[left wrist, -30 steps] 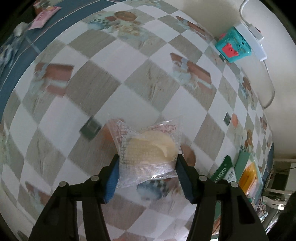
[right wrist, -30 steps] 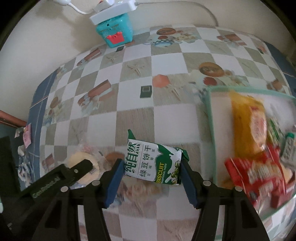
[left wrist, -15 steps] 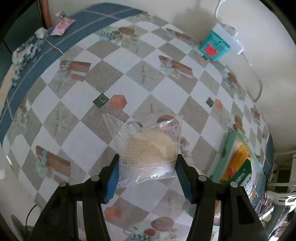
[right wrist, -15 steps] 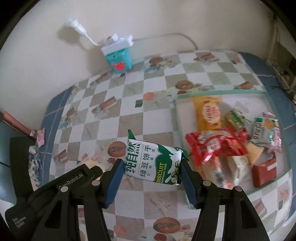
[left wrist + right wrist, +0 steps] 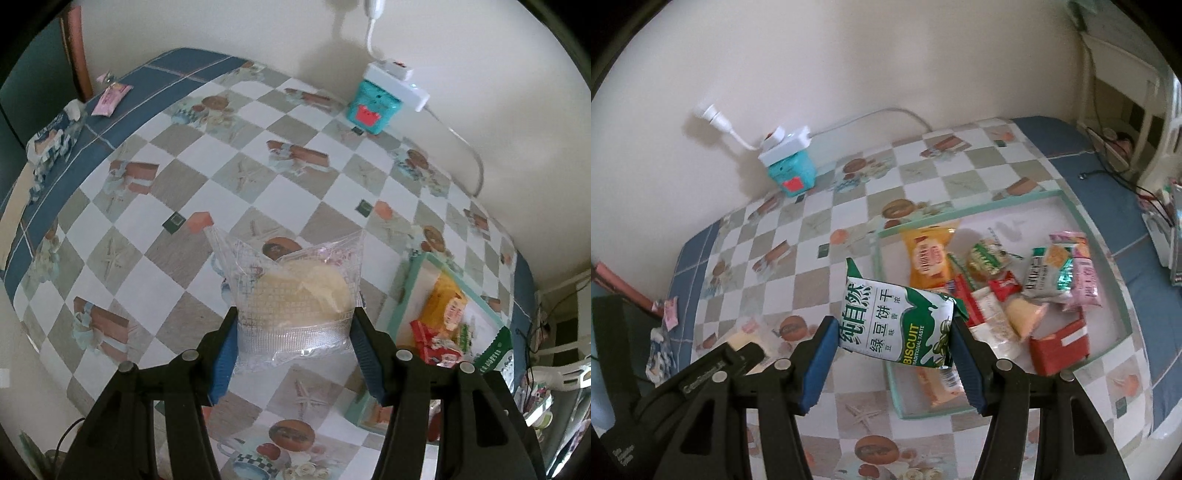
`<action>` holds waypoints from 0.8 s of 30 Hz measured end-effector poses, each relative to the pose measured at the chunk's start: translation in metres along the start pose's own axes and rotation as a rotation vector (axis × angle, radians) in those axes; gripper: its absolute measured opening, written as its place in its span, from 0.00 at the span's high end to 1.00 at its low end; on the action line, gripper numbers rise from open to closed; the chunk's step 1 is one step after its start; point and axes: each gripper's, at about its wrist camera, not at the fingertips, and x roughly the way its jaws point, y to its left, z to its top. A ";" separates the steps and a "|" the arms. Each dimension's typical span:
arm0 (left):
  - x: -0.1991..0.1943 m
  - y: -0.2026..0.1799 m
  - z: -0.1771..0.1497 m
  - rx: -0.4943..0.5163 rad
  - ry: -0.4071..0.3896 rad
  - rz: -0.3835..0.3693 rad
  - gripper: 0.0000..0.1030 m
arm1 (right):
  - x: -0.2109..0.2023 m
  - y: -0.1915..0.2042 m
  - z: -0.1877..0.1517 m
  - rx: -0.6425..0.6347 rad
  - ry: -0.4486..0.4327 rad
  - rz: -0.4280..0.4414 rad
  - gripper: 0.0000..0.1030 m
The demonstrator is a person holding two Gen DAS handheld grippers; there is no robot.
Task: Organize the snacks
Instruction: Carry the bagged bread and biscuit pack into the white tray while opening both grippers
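My left gripper point(image 5: 293, 341) is shut on a clear packet with a pale round cake point(image 5: 297, 295) and holds it well above the checked tablecloth. My right gripper point(image 5: 892, 347) is shut on a green and white biscuit packet point(image 5: 897, 325), held above the left rim of the mint-edged tray point(image 5: 1027, 197). The tray holds several snack packets, among them an orange one point(image 5: 927, 258) and a red box point(image 5: 1060, 341). The tray also shows in the left wrist view point(image 5: 410, 284) at the right. The left gripper body shows at the lower left of the right wrist view.
A teal toy box point(image 5: 792, 175) with a white power strip on it stands against the back wall. A pink sachet point(image 5: 110, 98) and a crumpled wrapper point(image 5: 51, 142) lie on the blue border at the far left. Cables hang off the table's right end point(image 5: 1108, 170).
Both grippers have risen with their packets still held. The right one has swung toward the tray, which now shows in full.
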 end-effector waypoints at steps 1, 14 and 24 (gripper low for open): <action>-0.002 -0.002 -0.001 0.005 -0.005 -0.007 0.42 | -0.001 -0.004 0.001 0.005 -0.001 0.001 0.38; -0.022 -0.047 -0.020 0.093 -0.060 -0.036 0.42 | -0.024 -0.047 0.009 0.057 -0.025 -0.004 0.38; -0.022 -0.084 -0.040 0.184 -0.062 -0.059 0.42 | -0.031 -0.096 0.018 0.142 -0.033 -0.047 0.38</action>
